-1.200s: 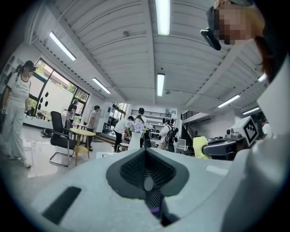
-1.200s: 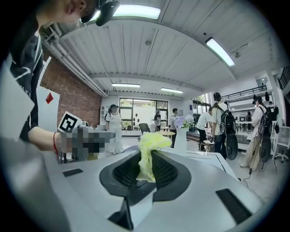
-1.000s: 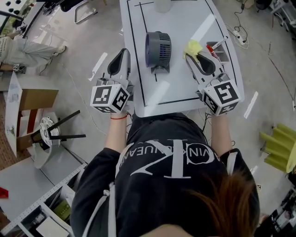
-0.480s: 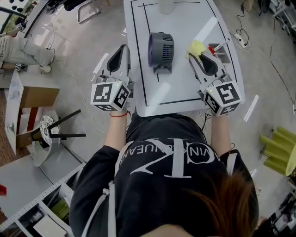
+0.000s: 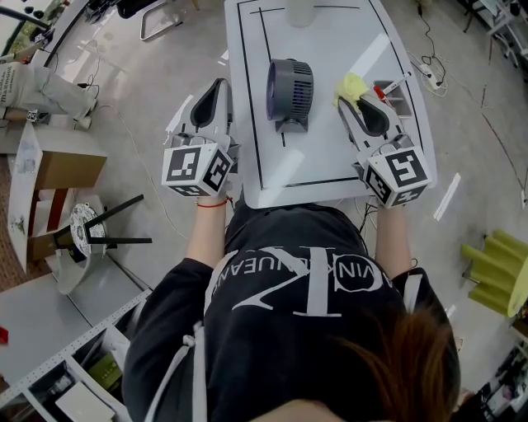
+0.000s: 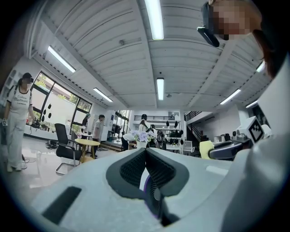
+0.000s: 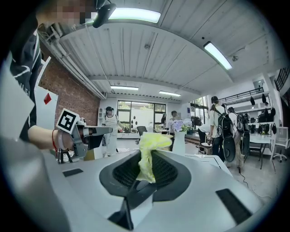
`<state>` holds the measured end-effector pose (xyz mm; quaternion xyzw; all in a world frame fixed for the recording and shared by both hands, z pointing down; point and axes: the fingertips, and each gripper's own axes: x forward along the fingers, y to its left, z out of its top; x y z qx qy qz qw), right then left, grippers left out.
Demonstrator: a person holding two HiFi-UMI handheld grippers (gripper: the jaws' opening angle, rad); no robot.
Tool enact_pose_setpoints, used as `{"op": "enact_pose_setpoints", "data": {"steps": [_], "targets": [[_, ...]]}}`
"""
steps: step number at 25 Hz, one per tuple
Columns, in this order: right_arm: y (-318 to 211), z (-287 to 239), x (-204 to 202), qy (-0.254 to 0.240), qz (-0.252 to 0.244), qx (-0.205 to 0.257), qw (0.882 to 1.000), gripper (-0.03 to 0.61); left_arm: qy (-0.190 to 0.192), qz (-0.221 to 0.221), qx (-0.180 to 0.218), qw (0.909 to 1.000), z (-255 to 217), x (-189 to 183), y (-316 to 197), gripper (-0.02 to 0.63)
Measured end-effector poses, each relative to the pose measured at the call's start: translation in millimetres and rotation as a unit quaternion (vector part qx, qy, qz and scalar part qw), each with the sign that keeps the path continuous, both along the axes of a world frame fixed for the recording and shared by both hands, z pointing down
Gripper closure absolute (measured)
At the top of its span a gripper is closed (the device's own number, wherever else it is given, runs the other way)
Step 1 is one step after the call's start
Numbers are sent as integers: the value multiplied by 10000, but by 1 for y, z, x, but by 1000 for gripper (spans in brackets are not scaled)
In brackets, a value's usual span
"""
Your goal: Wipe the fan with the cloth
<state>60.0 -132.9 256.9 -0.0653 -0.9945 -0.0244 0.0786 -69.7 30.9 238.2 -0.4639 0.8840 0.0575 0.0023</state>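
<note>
Right tongs [image 5: 347, 100] pinch yellow cloth [image 5: 351, 84] near fan [image 5: 289, 87]; tray [image 5: 399, 98] just beyond.

White bench [image 5: 330, 157] marked with a black outline, a small tray [image 5: 402, 97] sitting at its right edge. On the floor to the left, a cardboard box [image 5: 62, 177] and a black-legged stool [image 5: 82, 235]. Far right, a power strip [image 5: 427, 62]. Beyond, a flower vase [image 7: 179, 138].

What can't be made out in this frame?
Fan: any dust too small, head view.
Pale object at table's far end: cut by head view's top edge.
Tray contents: tiny, partly behind right gripper.
Cloth's lower end: buried between jaws, right gripper view.
</note>
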Motion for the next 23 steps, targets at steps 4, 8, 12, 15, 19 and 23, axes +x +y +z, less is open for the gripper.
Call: {"op": "enact_pose_setpoints", "data": {"steps": [4, 8, 12, 15, 19, 23], "targets": [[0, 1, 1, 2, -1, -14, 10000, 509, 8, 3, -6, 10000, 1, 0, 0, 603], [0, 2, 1, 9, -10, -32, 10000, 509, 3, -7, -21, 10000, 1, 0, 0, 603], [1, 2, 1, -27, -24, -67, 10000, 508, -18, -52, -36, 10000, 1, 0, 0, 603], [1, 0, 1, -52, -21, -89, 9999, 508, -47, -97, -57, 9999, -1, 0, 1, 603], [-1, 2, 1, -47, -11, -124, 9999, 508, -29, -113, -90, 9999, 0, -1, 2, 603], [-2, 3, 2, -41, -3, -172, 9998, 508, -7, -86, -133, 9999, 2, 0, 0, 603]]}}
